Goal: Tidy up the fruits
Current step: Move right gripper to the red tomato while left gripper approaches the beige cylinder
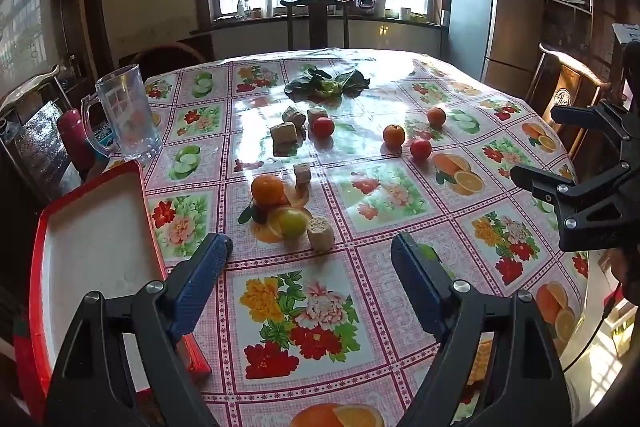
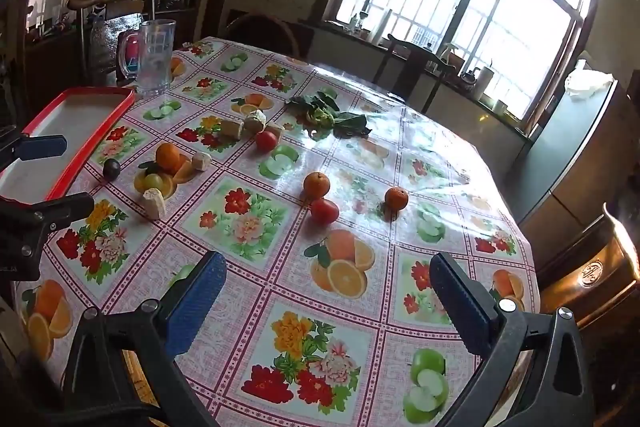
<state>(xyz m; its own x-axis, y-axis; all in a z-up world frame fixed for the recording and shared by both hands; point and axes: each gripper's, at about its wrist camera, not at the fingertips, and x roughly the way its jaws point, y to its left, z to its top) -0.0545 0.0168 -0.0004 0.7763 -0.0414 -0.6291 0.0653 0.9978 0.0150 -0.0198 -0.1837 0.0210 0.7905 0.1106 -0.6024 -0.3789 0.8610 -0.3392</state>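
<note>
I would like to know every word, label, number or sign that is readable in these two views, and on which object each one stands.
No text can be read with certainty.
Round emblem on the wooden chair back: a carved sign, too blurred to read.
White sign at the right edge of the left wrist view: blue marks, too small to read.
Teal label behind the glass mug: blurred.
</note>
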